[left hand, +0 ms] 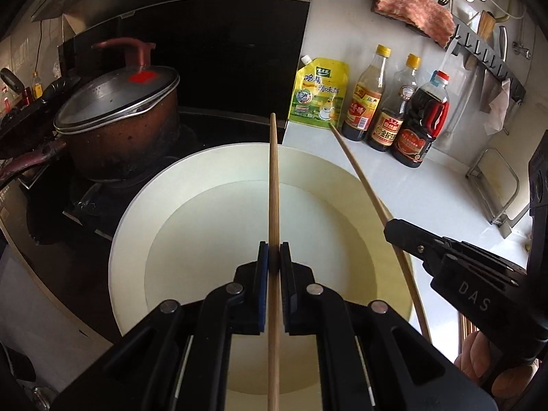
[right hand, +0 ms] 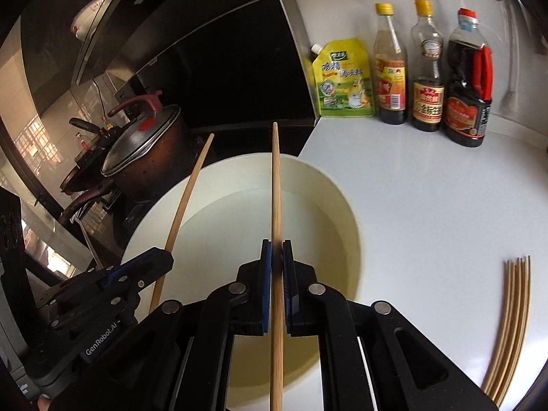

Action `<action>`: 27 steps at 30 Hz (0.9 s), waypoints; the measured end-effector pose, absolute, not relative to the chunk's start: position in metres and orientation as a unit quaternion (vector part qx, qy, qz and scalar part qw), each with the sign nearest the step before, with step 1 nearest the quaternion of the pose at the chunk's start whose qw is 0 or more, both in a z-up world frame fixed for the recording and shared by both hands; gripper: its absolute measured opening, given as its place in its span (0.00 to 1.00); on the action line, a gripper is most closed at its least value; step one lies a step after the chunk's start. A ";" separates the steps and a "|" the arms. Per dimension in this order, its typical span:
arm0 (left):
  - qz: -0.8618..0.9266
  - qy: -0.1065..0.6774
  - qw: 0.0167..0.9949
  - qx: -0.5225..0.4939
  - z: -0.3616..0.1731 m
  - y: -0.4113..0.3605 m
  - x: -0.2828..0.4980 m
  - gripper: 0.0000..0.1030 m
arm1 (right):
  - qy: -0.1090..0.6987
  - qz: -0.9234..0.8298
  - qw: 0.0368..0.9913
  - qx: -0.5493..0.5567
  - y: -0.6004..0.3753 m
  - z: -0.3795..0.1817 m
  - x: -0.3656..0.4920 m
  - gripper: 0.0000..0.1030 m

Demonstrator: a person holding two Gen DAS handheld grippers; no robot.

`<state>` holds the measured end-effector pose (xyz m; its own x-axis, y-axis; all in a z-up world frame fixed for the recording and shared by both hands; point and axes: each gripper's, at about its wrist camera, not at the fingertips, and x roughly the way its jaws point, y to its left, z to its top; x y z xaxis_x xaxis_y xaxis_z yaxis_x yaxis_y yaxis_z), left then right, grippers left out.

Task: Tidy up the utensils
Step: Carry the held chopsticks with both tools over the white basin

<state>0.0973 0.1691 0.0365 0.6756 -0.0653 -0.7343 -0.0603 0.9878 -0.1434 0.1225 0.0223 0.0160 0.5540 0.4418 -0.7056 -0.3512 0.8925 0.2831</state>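
Left hand-held gripper [left hand: 274, 251] pinching one wooden chopstick [left hand: 273, 178] between blue pads [left hand: 263, 274], stick running lengthwise out past the fingertips over a wide pale basin [left hand: 137, 239] holding clear water. Right hand-held gripper [right hand: 276, 250] likewise clamped on a second chopstick [right hand: 276, 188], above the same basin. Both grips set well back from the far end, leaving a long free length ahead and a further stretch trailing toward the camera. Bundle of loose chopsticks [right hand: 513, 325] lying flat on the white table [right hand: 428, 205], to the right of the basin and well apart from it. Lidded pot [left hand: 116, 116] on the stove at left; yellow pouch [left hand: 318, 92] and three sauce bottles [left hand: 394, 102] against the back wall.

Handling, by judgement: light, stiff, narrow sticks, possibly wet and so slippery; prone to pivoting or sliding in a two-pad pinch. Best held near mid-length, pads square across the shaft, for balance when laid parallel beside the bundle.
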 end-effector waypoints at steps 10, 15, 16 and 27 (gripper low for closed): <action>0.001 0.449 0.887 -0.108 -0.005 0.199 0.125 0.07 | 0.479 0.220 0.849 0.038 0.058 -0.027 0.151 0.06; -0.003 0.457 0.882 -0.112 -0.013 0.202 0.128 0.07 | 0.484 0.217 0.847 0.038 0.057 -0.032 0.152 0.06; -0.001 0.454 0.884 -0.110 -0.012 0.202 0.128 0.08 | 0.484 0.214 0.848 0.035 0.057 -0.032 0.152 0.06; 0.014 0.437 0.892 -0.115 -0.003 0.207 0.113 0.42 | 0.468 0.213 0.857 0.041 0.046 -0.021 0.138 0.09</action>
